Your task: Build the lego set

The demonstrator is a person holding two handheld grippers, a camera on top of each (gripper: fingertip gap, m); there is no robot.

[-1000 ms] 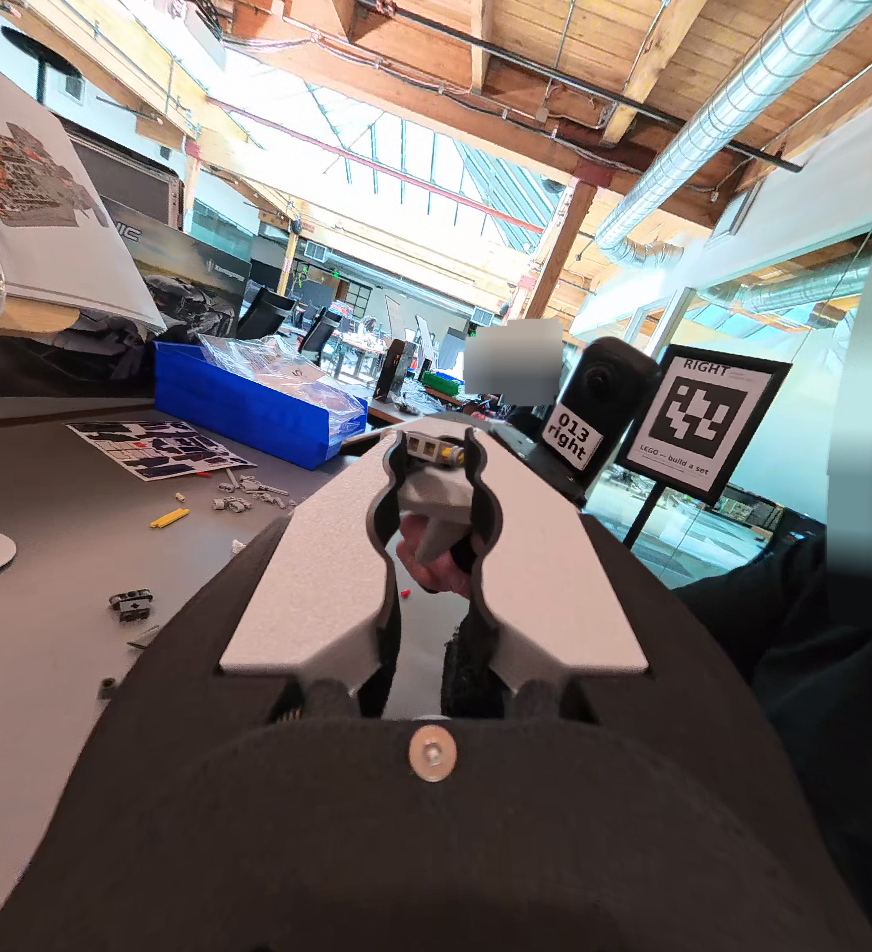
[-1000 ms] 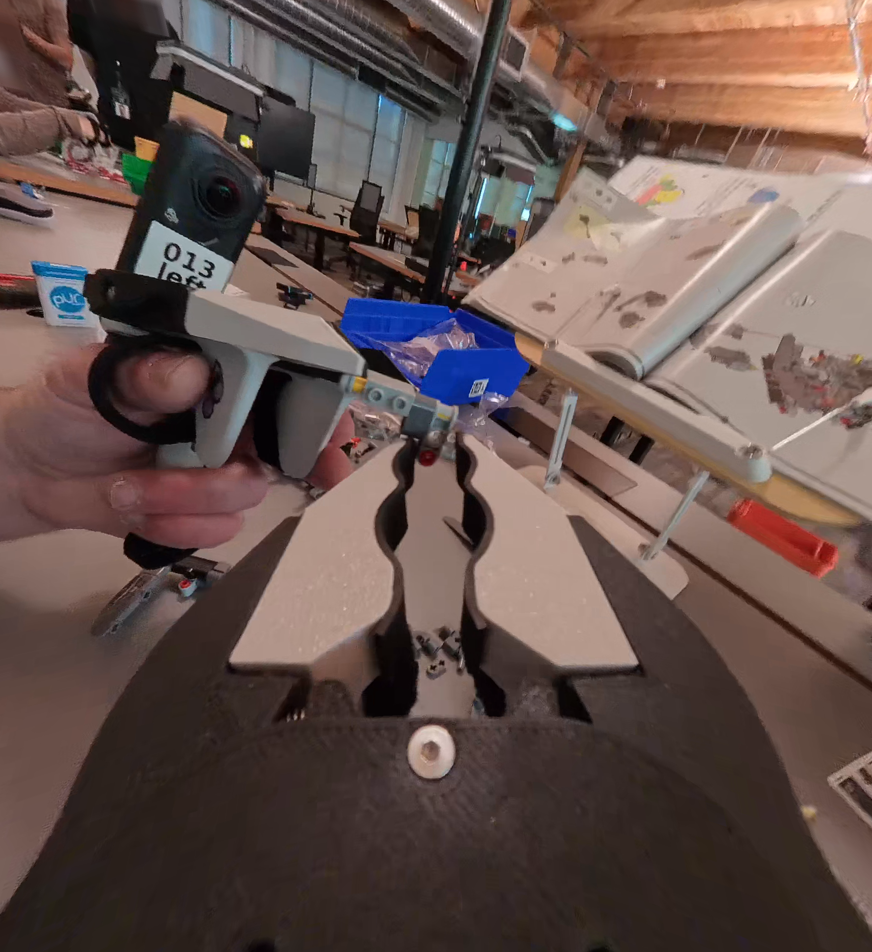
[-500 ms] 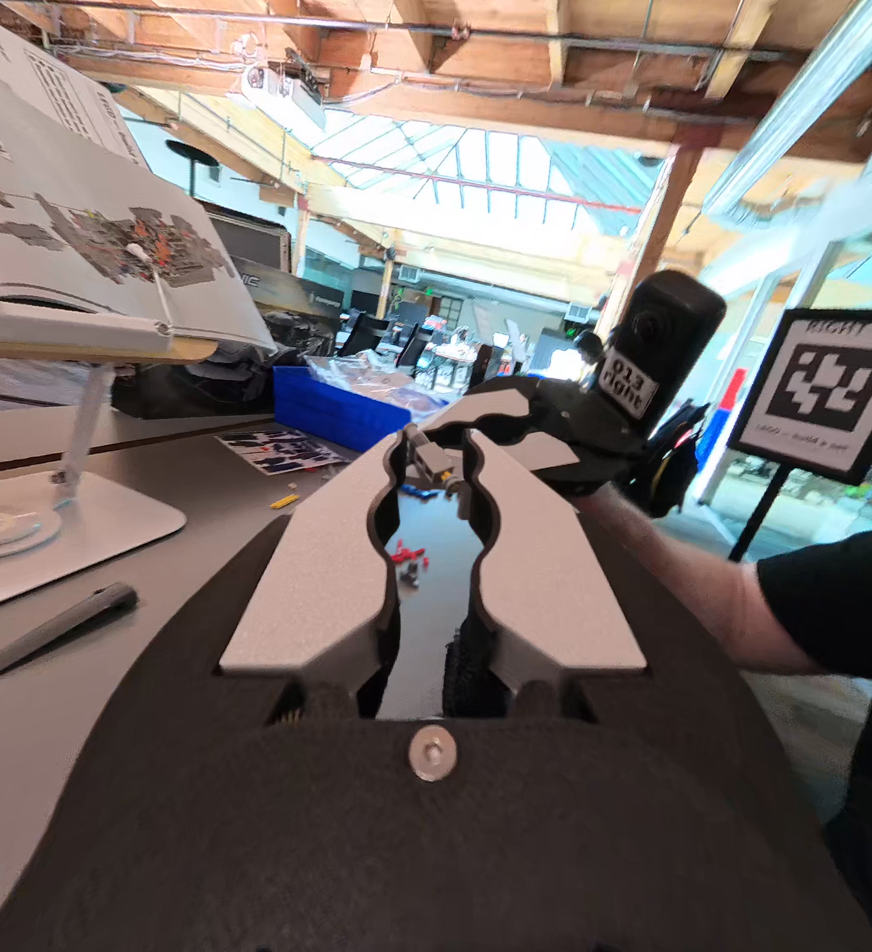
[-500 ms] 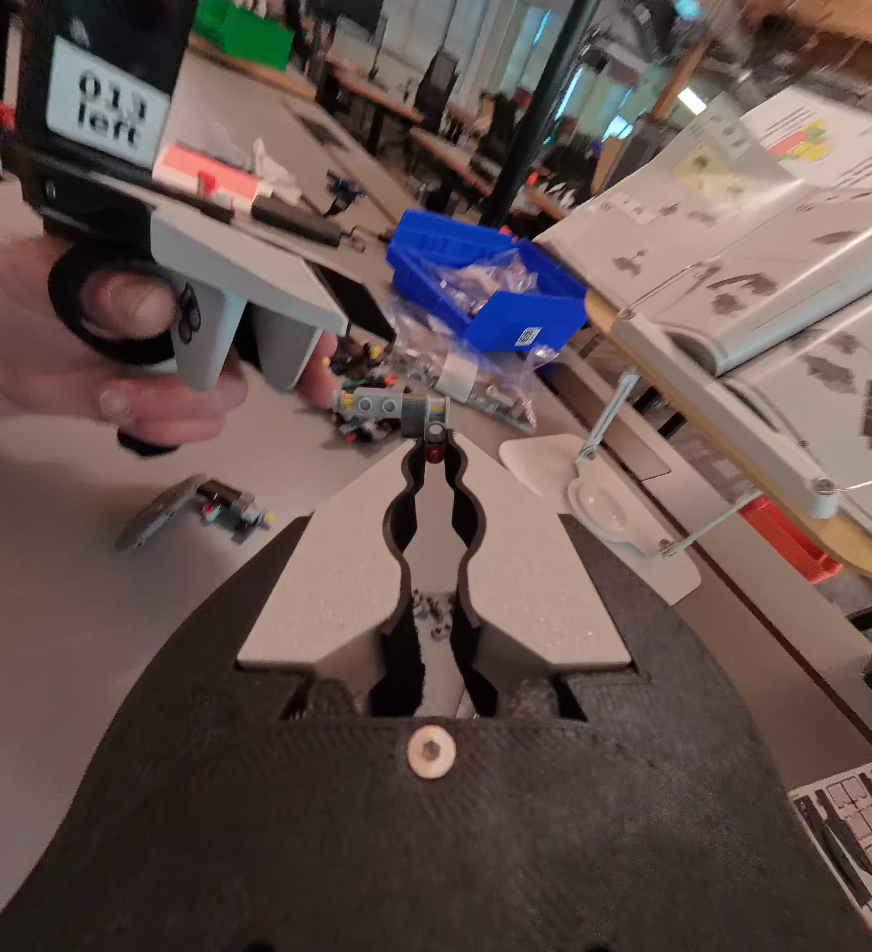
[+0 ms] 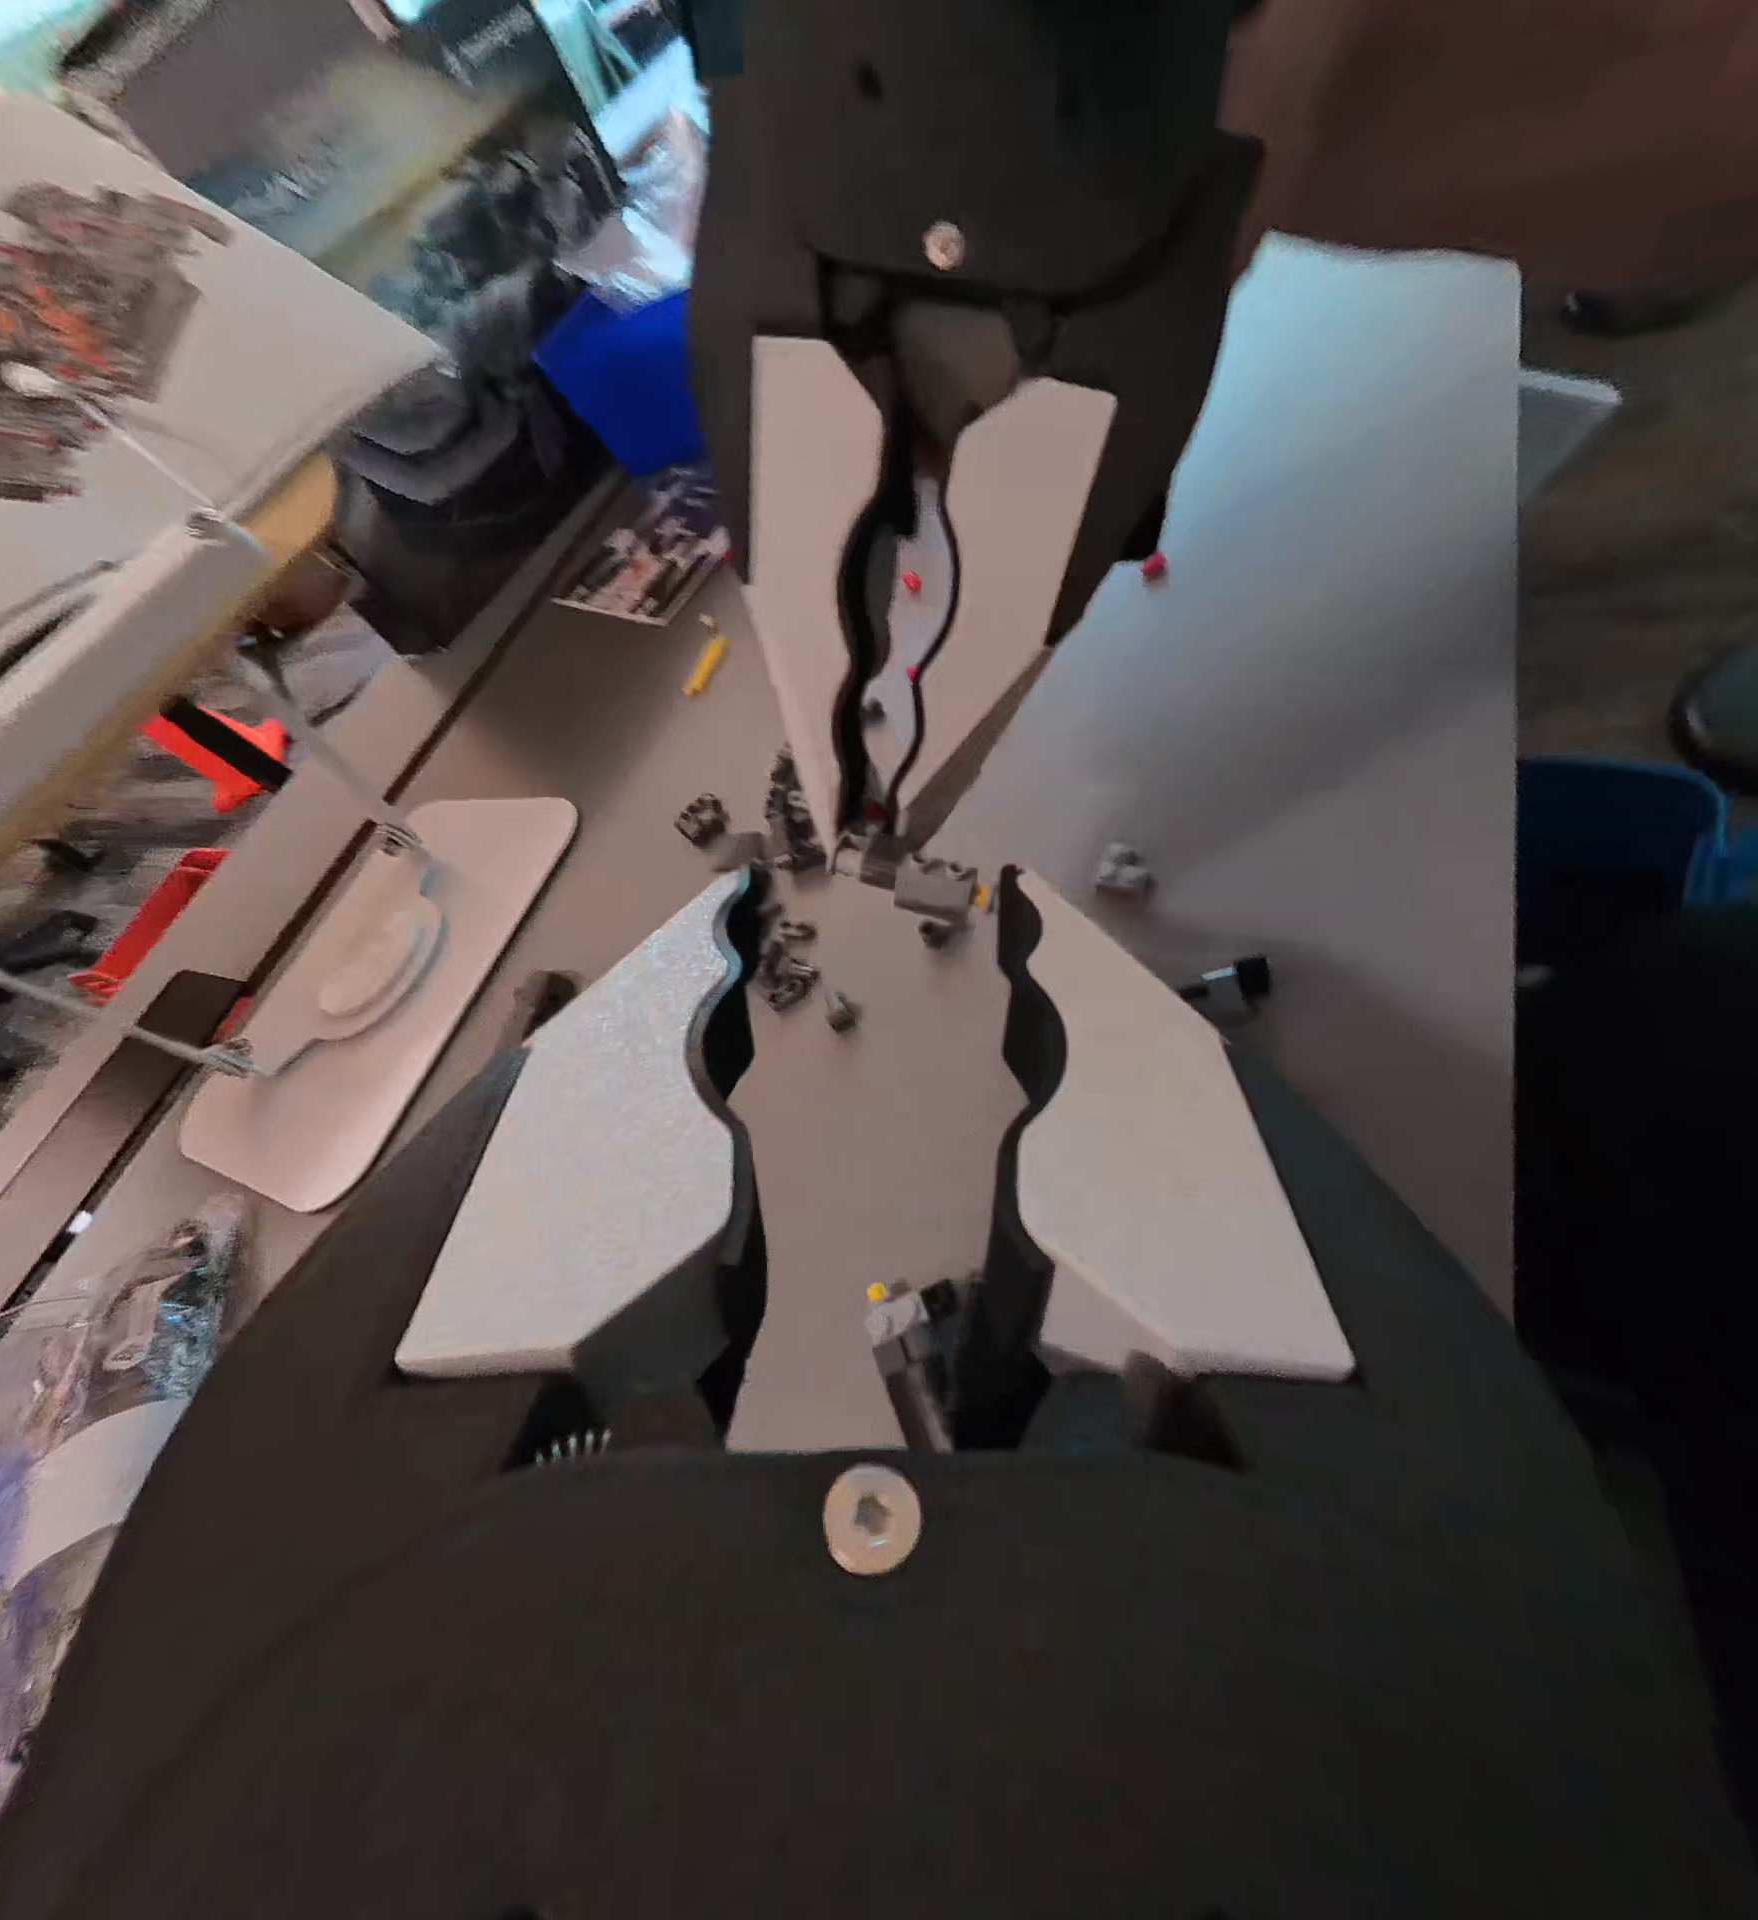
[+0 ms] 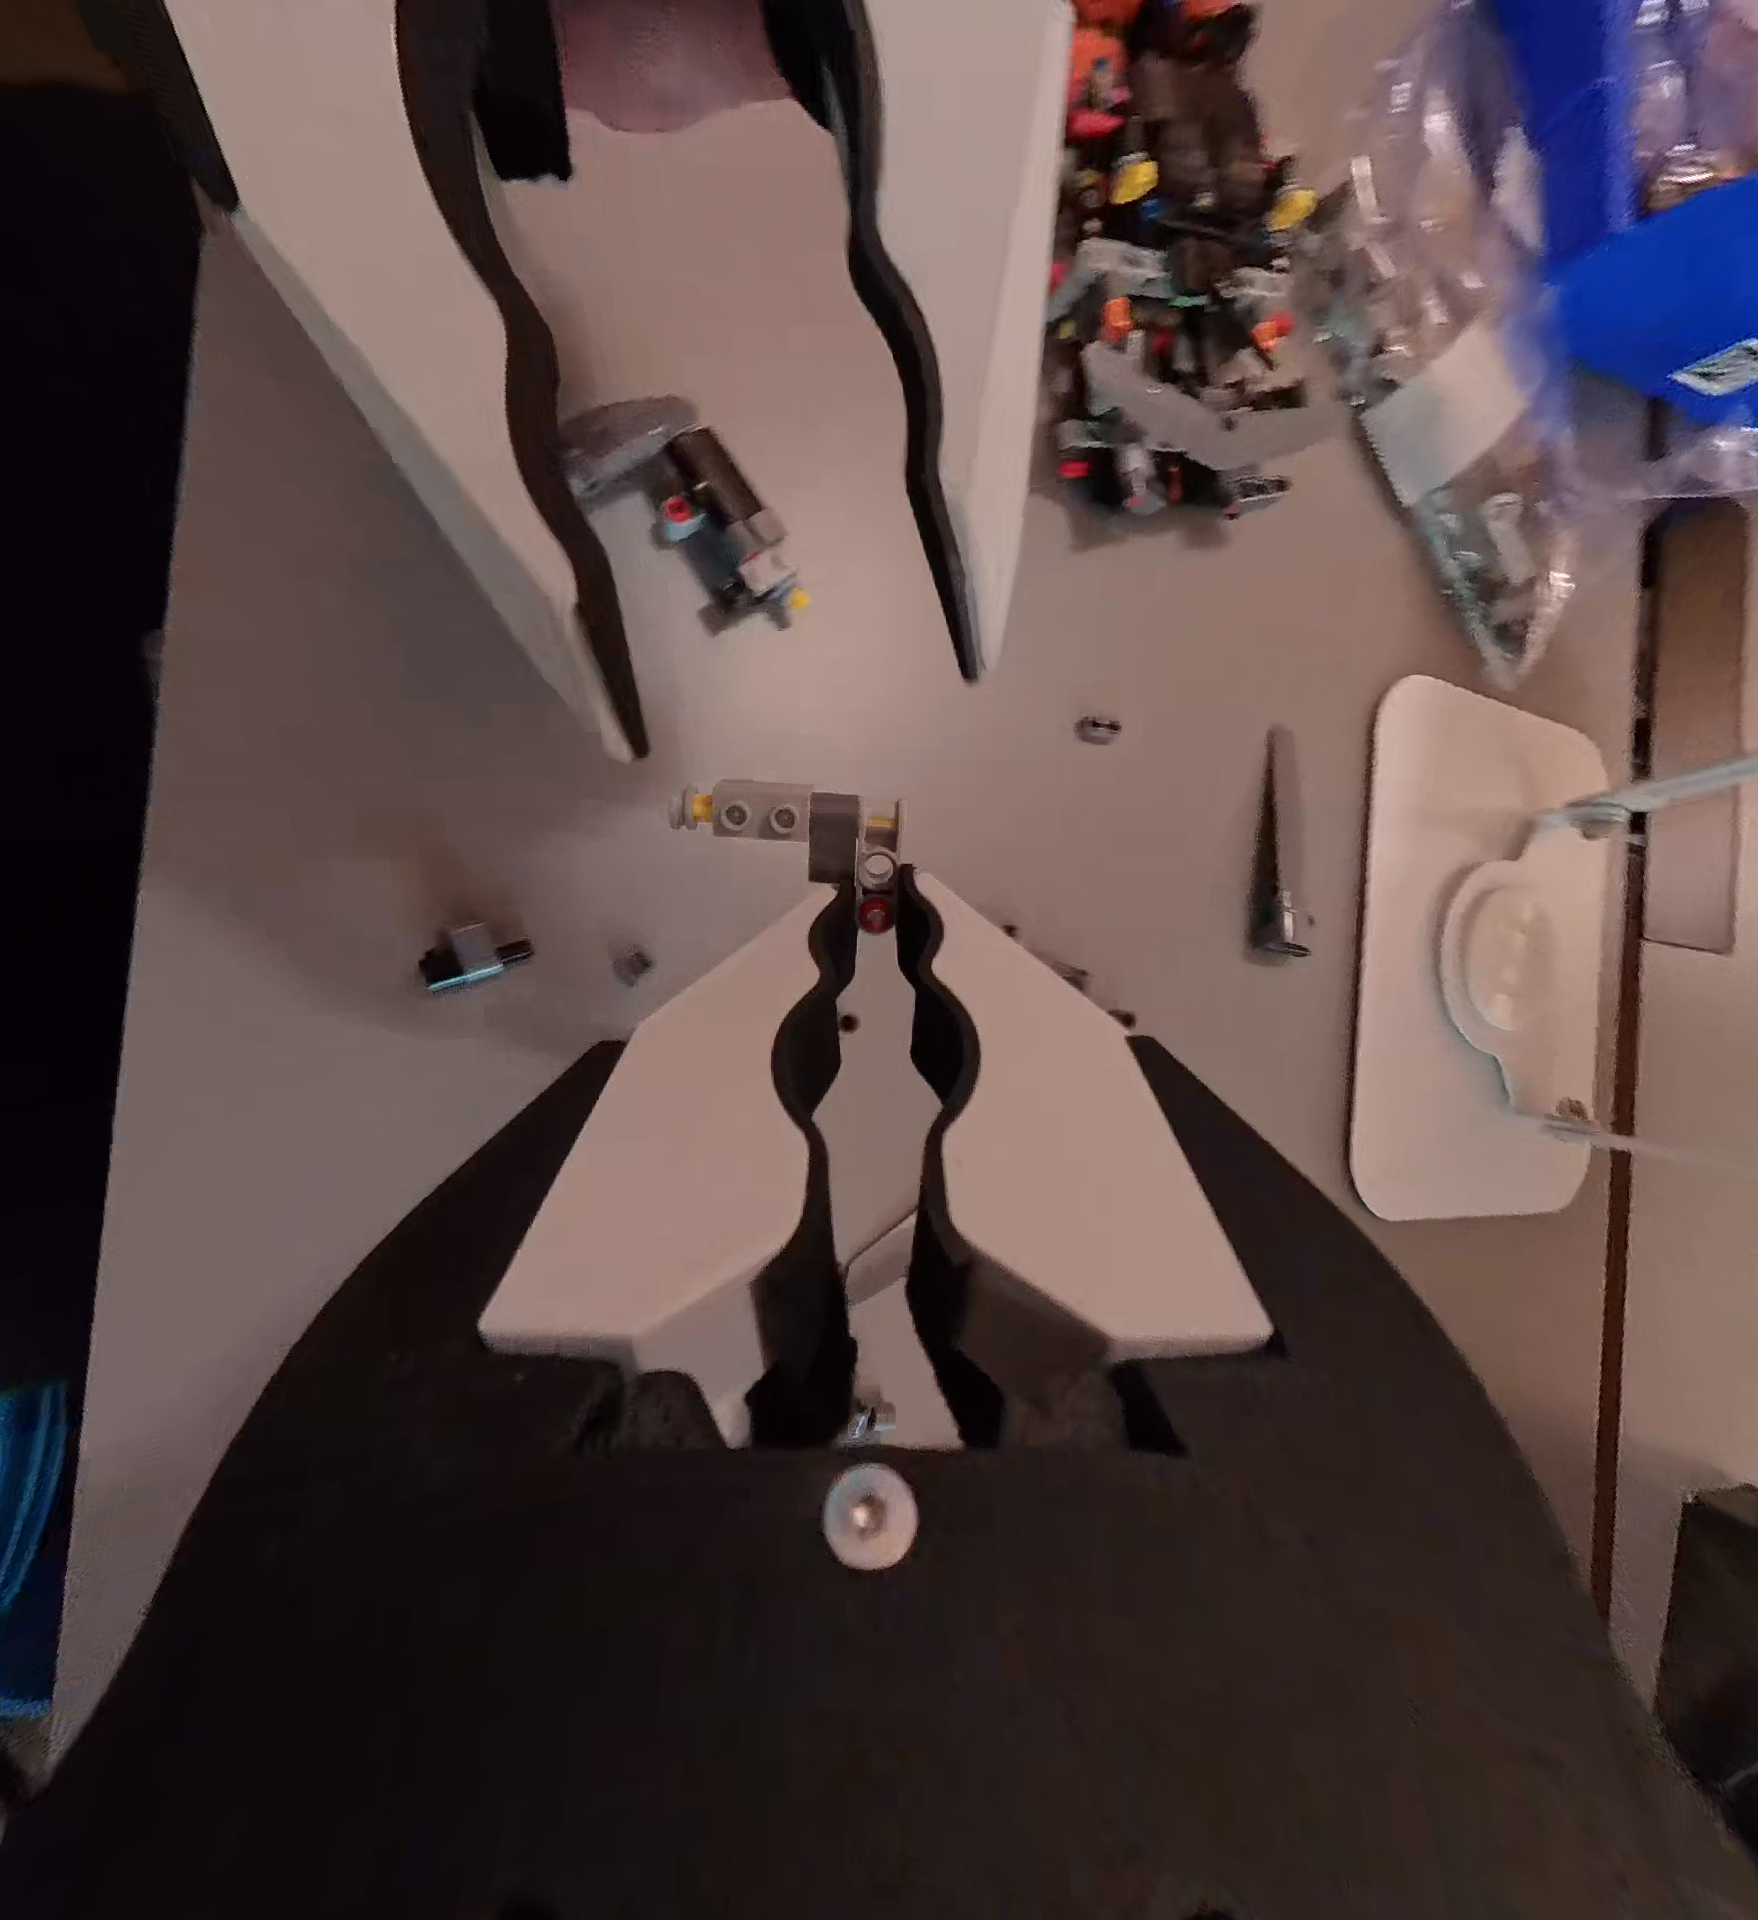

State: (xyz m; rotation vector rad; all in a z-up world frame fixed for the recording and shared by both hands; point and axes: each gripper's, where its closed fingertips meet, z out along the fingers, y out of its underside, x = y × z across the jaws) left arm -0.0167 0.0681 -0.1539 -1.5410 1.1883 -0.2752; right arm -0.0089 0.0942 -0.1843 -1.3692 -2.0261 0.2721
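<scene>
My right gripper (image 6: 870, 894) is shut on a small grey brick assembly (image 6: 787, 821) with yellow pin ends and a red pin. It grips the lower end, and the grey bar sticks out to the left above the table (image 6: 335, 727). In the left wrist view the right gripper (image 5: 864, 831) comes in from above with the same assembly (image 5: 942, 888) at its tips. My left gripper (image 5: 875, 894) is open and holds nothing; the assembly hangs between its tips, near the right finger (image 5: 1010, 883). From the right wrist view the left gripper (image 6: 797, 696) hangs open just beyond the assembly.
A small built part (image 6: 719, 509) lies under the left gripper. A pile of loose pieces (image 6: 1166, 312), a plastic bag (image 6: 1477, 468) and a blue bin (image 6: 1706, 312) are at the far right. A white stand base (image 6: 1477, 956), a dark pointed piece (image 6: 1275, 862) and scattered small pieces (image 5: 781, 956) lie nearby. The left gripper's tips are roughly 4 centimetres from the right gripper's.
My left gripper has opened and let go of the grey assembly. My right gripper closed on it and now holds it alone. Both grippers have tipped down towards the table.
</scene>
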